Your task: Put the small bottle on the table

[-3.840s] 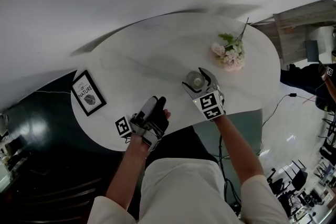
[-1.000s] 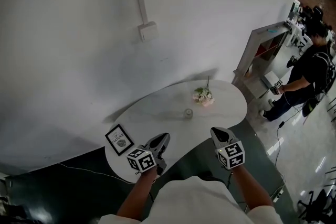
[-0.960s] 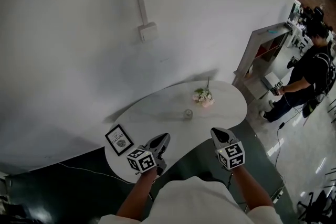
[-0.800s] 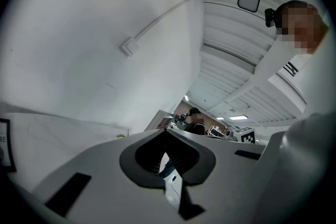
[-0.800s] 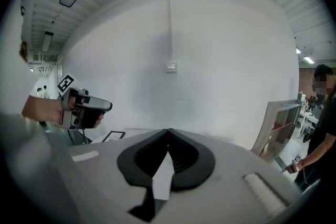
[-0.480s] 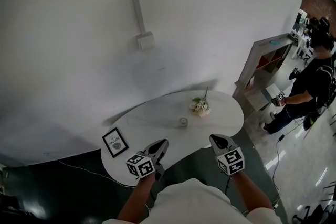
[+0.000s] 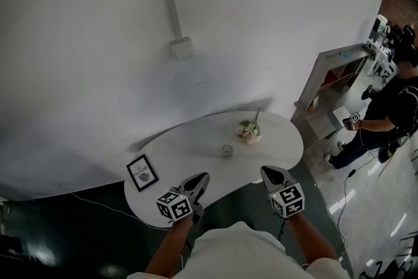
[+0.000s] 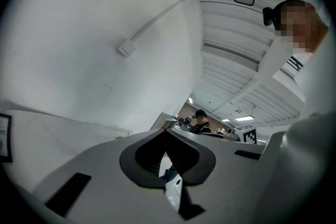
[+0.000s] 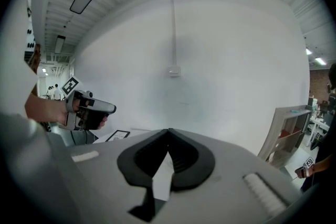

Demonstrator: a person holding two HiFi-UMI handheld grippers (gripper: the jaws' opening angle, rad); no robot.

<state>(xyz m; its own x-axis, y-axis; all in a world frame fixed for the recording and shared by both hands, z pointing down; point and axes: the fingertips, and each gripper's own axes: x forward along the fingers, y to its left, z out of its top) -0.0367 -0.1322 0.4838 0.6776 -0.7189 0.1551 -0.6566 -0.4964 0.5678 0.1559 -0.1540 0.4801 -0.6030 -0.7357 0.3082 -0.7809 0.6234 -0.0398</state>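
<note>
Two claws show at the near side of the bench (image 7: 196,140), and both are fully closed, jaw against jaw, with nothing held between them. The left claw (image 7: 201,181) is seen at the near edge of the bench, a little to the left of the middle of that edge. The right claw (image 7: 271,173) is seen at the same edge, more toward the right end of the bench. How high they are above the bench top I cannot tell.

The small bottle (image 7: 227,151) stands on the bench top, near its middle and somewhat closer to the near edge. It is well apart from both claws, and no claw touches it. Some pale flowers (image 7: 249,132) lie on the bench just behind the bottle, toward the far edge. One picture frame (image 7: 142,172) with a dark border is at the left end of the bench.

Behind the far edge of the bench rises a white wall (image 7: 98,42), which carries a small box (image 7: 181,48) high above the bench. Well beyond the right end of the bench stands a person (image 7: 392,104) in dark clothes.
</note>
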